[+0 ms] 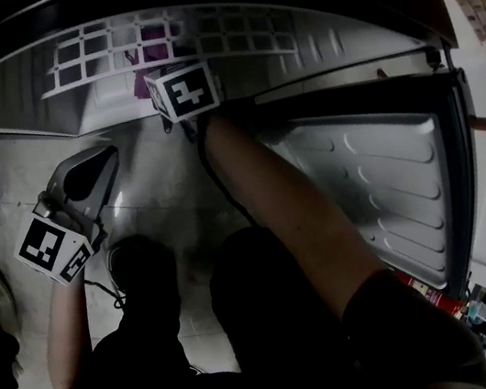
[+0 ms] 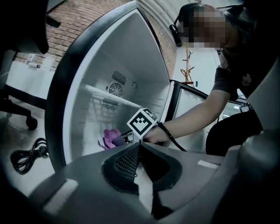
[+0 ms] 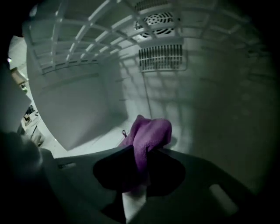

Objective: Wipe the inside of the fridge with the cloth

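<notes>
Just outside the open, grey-walled fridge (image 2: 100, 65), the left gripper (image 2: 139, 148) hangs with jaws together, holding nothing. Inside the fridge, the right gripper (image 3: 141, 159) pinches a crumpled purple microfibre cloth (image 3: 151, 133), which bulges past the jaw tips, short of the slatted vent grille (image 3: 161, 57) on the fridge's back wall.

Pale floor (image 2: 26, 181) (beside the fridge (image 2: 87, 83)) carries a coiled black cable (image 2: 27, 155).

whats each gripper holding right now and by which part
The right gripper is shut on the purple cloth, pinching a bunched fold; the left gripper is shut and empty.
</notes>
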